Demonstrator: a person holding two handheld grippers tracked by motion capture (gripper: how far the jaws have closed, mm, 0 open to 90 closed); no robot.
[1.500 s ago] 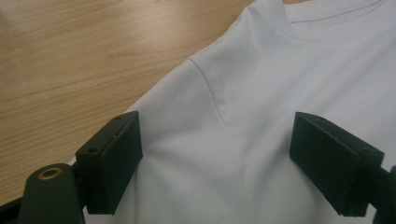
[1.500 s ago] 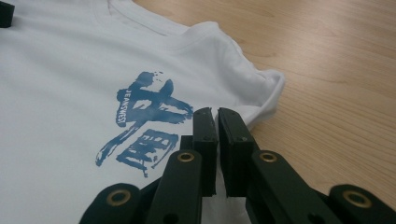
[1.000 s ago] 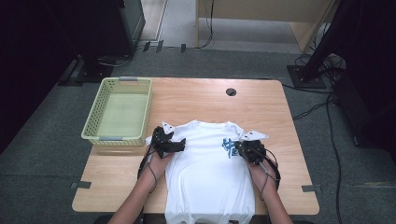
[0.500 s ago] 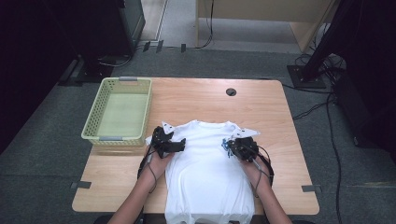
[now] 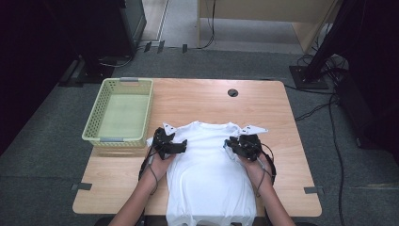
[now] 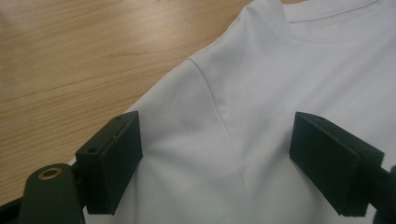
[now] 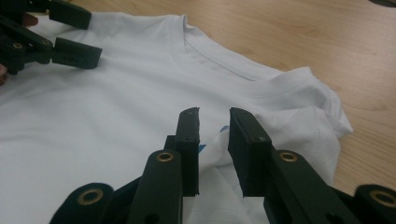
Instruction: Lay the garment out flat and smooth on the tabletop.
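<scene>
A white shirt (image 5: 209, 174) lies flat on the bench (image 5: 291, 141). The left claw (image 6: 215, 163) gapes wide over one shoulder. The right claw (image 7: 214, 149) has just been opening, narrowly parted, with a fabric fold between.

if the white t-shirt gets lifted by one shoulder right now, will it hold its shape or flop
Likely flop: the white t-shirt is thin cloth lying flat, with its sleeve already folded in. It probably weighs little, and pushed across the smooth wooden table it would more likely bunch than slide whole.

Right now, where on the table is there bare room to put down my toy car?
Bare wood lies behind the white T-shirt, between the green basket and the dark round hole, and along the table's right edge. The front left corner is free too. The middle is crowded: shirt, left tongs and right tongs.
</scene>
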